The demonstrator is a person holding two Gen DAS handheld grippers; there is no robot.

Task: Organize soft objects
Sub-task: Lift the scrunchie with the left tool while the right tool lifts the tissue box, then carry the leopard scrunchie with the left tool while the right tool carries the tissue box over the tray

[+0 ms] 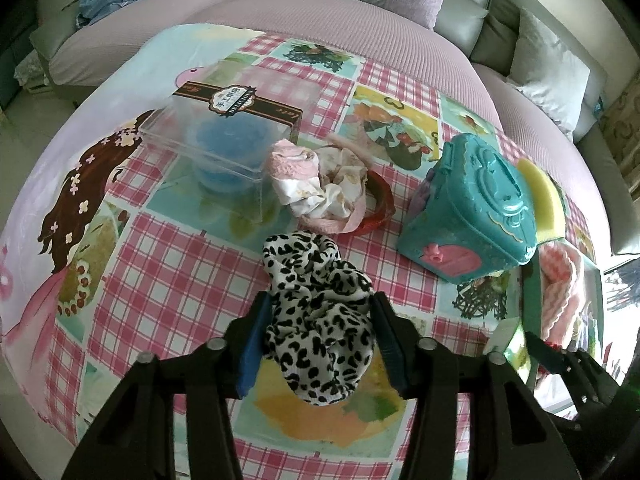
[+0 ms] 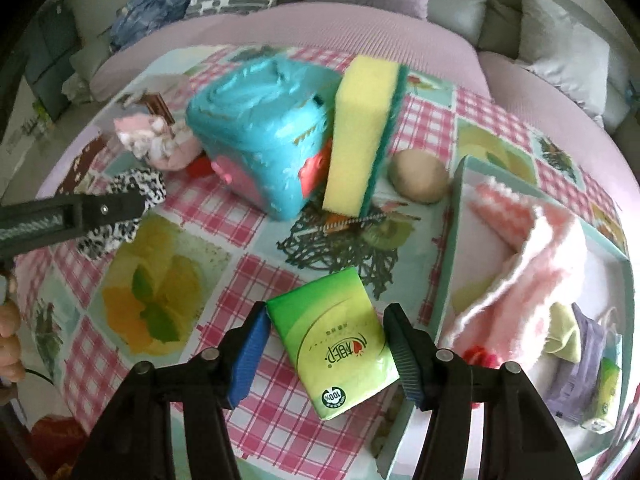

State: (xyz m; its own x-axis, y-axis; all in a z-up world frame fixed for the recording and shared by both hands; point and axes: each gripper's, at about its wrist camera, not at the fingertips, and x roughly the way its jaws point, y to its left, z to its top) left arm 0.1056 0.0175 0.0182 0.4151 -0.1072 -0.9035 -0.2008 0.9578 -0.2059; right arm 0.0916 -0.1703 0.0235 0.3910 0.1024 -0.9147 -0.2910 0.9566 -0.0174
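Gripping a leopard-print scrunchie [image 1: 320, 320] at 6 o'clock, the left gripper [image 1: 322, 340] hides its lower folds; the right gripper [image 2: 326, 354] straddles a green tissue pack [image 2: 334, 344], contact unclear.

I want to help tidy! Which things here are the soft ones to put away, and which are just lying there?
Soft ones for the job:
leopard scarf
tissue pack
sponge
pink towel
box
floral cloth

Just lying there:
teal toy case
clear box
red bangle
potato
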